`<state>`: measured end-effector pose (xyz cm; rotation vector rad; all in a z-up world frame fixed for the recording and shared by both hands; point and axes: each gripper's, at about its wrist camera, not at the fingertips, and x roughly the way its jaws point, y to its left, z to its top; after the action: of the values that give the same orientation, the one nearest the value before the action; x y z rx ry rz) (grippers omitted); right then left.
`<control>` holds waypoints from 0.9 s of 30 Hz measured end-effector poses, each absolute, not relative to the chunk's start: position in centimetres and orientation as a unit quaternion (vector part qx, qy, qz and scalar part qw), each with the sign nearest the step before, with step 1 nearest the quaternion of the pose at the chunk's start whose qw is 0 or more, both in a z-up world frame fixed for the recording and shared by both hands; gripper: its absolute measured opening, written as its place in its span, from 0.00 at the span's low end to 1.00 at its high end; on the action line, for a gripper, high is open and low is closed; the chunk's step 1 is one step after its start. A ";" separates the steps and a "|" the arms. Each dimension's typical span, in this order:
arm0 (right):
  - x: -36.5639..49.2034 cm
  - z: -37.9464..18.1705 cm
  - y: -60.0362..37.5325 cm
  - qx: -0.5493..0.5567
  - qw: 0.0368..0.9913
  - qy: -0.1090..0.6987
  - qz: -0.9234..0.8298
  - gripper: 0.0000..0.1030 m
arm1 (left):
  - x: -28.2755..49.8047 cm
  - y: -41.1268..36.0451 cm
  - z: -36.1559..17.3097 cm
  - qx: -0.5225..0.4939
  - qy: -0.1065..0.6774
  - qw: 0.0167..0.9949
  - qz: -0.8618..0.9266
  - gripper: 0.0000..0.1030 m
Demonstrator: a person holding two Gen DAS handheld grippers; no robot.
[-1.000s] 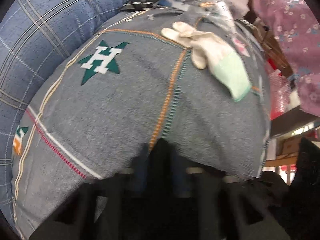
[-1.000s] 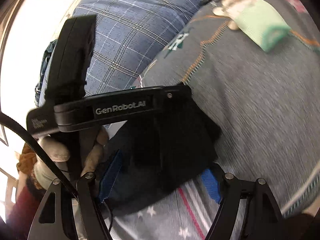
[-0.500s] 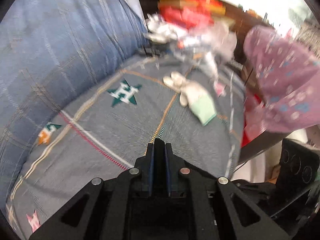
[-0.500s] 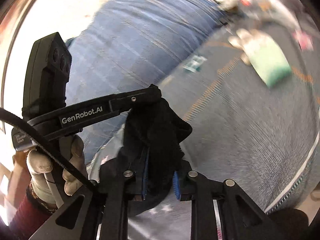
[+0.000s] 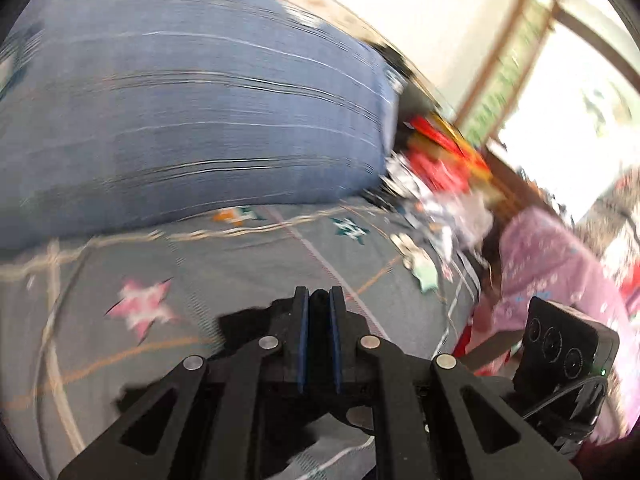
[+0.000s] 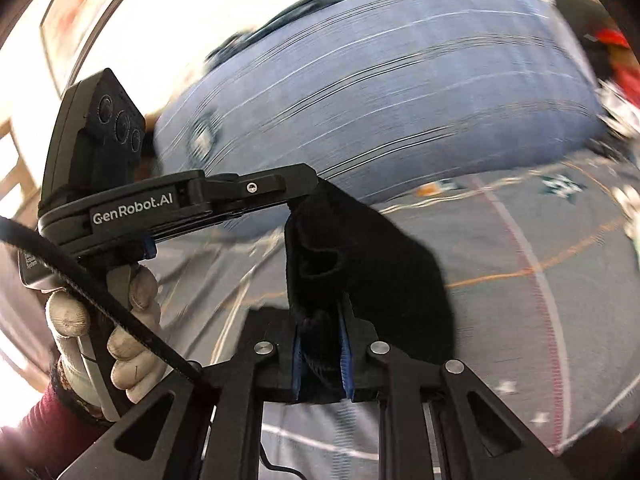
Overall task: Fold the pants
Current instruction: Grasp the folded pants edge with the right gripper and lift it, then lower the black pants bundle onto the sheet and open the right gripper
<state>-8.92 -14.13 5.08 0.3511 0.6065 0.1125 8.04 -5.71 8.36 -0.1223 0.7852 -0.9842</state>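
Note:
The black pants (image 6: 380,264) hang bunched above the grey bedspread, held at two spots. My right gripper (image 6: 321,320) has a thick fold of the black cloth between its blue pads, and its jaws are closing on it. My left gripper (image 6: 310,178) comes in from the left in the right wrist view, held by a gloved hand (image 6: 100,332), and pinches the top edge of the pants. In the left wrist view, the left gripper (image 5: 319,300) is shut on a thin strip of the pants (image 5: 240,320). The view is blurred by motion.
A grey bedspread (image 5: 240,264) with star patches lies below. A big blue plaid cushion (image 5: 180,100) rises behind it. A white and green glove (image 5: 416,264) lies at the far end, by red boxes and clutter (image 5: 440,152). Pink flowered cloth (image 5: 552,264) hangs at the right.
Both grippers have risen off the bedspread with the black pants. The right gripper, open a second ago, has closed on the cloth. Both wrists have rolled.

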 end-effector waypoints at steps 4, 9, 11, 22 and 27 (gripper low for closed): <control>-6.0 4.0 -9.1 0.134 0.931 0.327 0.091 0.15 | 9.1 0.4 5.8 -0.129 0.377 0.813 -0.424 0.09; -3.2 0.9 -4.9 0.097 0.915 0.377 0.108 0.15 | 9.7 4.9 1.3 -0.175 0.401 0.815 -0.379 0.09; -2.1 -0.9 -4.0 0.089 0.907 0.398 0.107 0.15 | 10.1 5.9 -0.6 -0.182 0.415 0.813 -0.364 0.09; 0.5 -2.3 -1.3 0.061 0.895 0.427 0.115 0.15 | 11.5 9.0 -3.4 -0.246 0.419 0.802 -0.346 0.09; 0.8 -2.8 0.2 0.042 0.893 0.432 0.123 0.16 | 11.8 10.3 -5.2 -0.267 0.432 0.802 -0.314 0.12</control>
<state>0.80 0.19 -2.78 0.0879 0.8959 0.2555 11.80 10.26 -5.16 -0.5725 0.9266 -0.6731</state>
